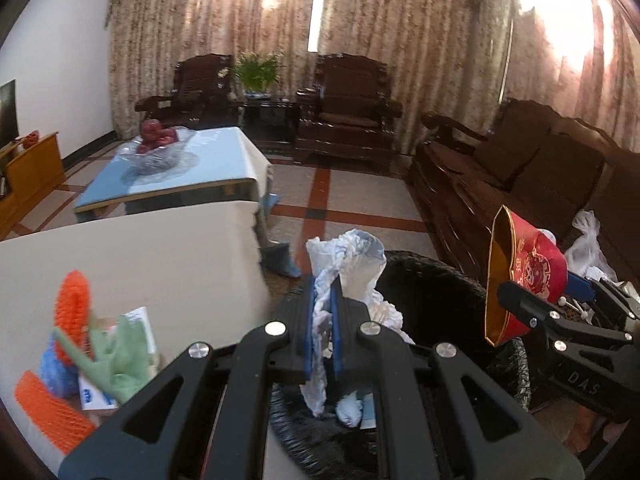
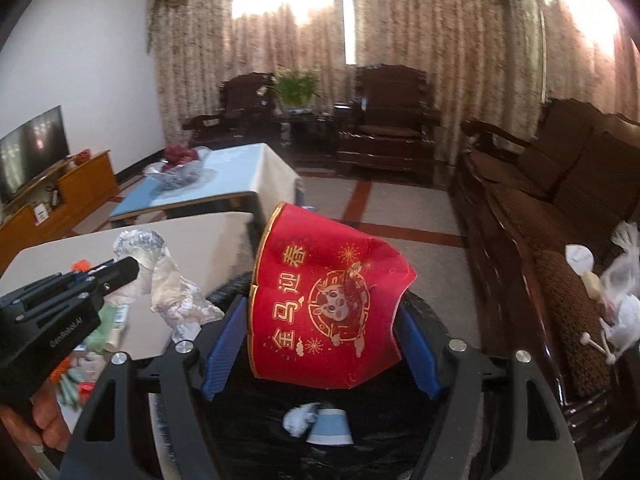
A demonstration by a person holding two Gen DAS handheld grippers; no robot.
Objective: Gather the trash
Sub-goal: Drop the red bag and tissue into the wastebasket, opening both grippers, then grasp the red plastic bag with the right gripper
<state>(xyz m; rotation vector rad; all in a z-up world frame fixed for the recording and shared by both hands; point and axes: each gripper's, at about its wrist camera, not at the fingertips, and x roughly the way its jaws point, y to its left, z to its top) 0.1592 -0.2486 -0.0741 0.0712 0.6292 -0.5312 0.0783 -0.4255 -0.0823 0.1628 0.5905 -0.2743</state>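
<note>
Two grippers hang over a black wicker bin point(image 2: 424, 312). The left gripper point(image 1: 324, 320) is clamped on crumpled white paper point(image 1: 344, 264); the right gripper point(image 2: 320, 344) has its jaws apart around a red paper box point(image 2: 324, 304). More trash point(image 1: 80, 344) lies on the white table point(image 1: 160, 256) just beside the bin.

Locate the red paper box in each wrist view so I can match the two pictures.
Left wrist view: the red paper box sits at the right, beside the right gripper, over the dark bin.
Right wrist view: it fills the centre, between the blue fingers.
Shared landmark: the crumpled white paper pinched by the left gripper.
</note>
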